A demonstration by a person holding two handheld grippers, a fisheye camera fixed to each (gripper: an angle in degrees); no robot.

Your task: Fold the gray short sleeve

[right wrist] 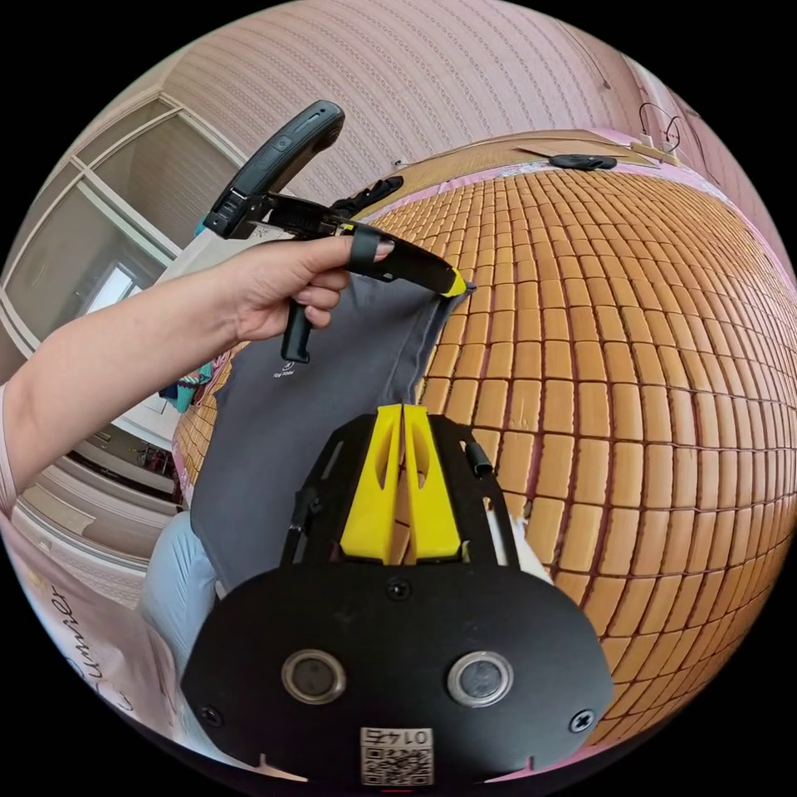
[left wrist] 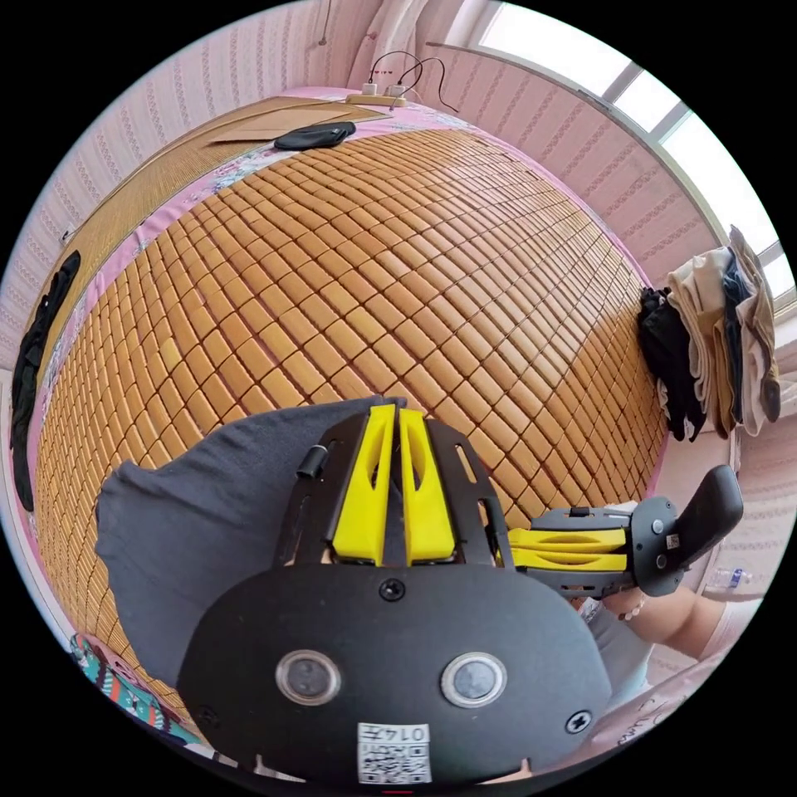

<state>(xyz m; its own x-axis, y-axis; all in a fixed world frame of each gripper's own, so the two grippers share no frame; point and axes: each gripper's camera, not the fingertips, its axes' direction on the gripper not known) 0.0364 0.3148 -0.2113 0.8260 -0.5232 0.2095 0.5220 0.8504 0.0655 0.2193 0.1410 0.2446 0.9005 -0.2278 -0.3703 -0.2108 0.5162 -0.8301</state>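
The gray short-sleeve shirt hangs over the bamboo mat, held up by one edge. In the left gripper view my left gripper has its yellow jaws shut on the shirt's top edge. My right gripper comes in from the right with its jaws together, its tips partly behind the left gripper's frame. In the right gripper view the shirt drapes from the left gripper, which a hand holds. The shirt's edge runs down into the shut jaws of my right gripper.
The bamboo mat covers a bed with pink edging. A pile of clothes hangs past the bed's right side. A dark item and a power strip lie at the far end, and another dark cloth lies along the left edge.
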